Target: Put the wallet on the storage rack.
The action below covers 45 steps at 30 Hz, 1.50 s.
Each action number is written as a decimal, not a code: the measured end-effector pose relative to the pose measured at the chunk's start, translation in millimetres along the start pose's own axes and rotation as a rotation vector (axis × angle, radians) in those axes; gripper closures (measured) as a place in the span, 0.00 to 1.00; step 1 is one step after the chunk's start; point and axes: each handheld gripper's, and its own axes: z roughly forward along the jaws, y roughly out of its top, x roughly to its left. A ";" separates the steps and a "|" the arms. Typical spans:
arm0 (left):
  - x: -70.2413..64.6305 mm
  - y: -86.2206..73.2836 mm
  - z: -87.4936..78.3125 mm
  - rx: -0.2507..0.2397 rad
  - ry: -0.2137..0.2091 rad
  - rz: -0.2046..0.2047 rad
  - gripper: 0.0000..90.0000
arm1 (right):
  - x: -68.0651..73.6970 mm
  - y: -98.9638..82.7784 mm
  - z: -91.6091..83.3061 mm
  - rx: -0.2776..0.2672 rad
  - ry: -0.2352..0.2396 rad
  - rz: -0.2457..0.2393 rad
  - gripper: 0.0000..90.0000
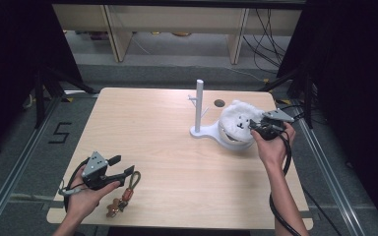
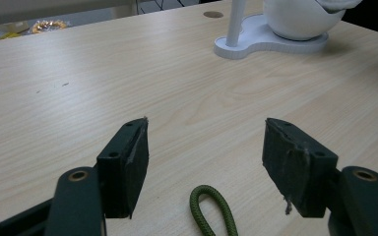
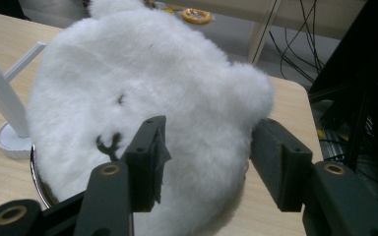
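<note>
Light wooden table on a grey floor, dark curtains at both sides, pale shelving legs and loose cables at the far end. White stand with an upright post and small pegs sits far right of centre; its flat base also carries a white bowl. White fluffy plush with a small dark stitched face lies in and over that bowl, on the right side of the table.

Right gripper is at the plush's right edge, held in the person's right hand, cable trailing down toward the near edge. In the right gripper view its jaws stand apart with the fur bulging between them; the left pad is against or buried in the fur, the right pad sits at the edge of the fur. No clear squeeze visible, so jaws read as apart around the plush, not clamped.

Left gripper is near left, held in the left hand, low over the table. Jaws wide apart, nothing between the pads. Green cord loop lies on the wood just near of the jaws, between them in the left gripper view, not touched. In the high view the loop joins a small brown and metal keyring bundle beside the left hand, near the table's near edge.
</note>
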 end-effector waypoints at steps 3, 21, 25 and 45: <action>-0.3 0.4 0.1 -0.001 -0.001 0.001 0.38 | -1.2 -0.1 0.6 -0.006 0.000 -0.006 0.52; -0.1 0.5 -0.1 0.002 0.000 0.003 0.38 | -6.0 -0.7 -2.7 -0.013 -0.001 0.006 0.45; -0.4 1.3 -0.5 0.011 0.002 -0.001 0.37 | -3.1 -1.8 -6.0 -0.012 -0.012 0.044 0.44; -2.1 11.1 -6.7 0.147 -0.042 0.002 0.37 | 12.5 -48.8 -40.9 0.123 0.074 0.087 0.45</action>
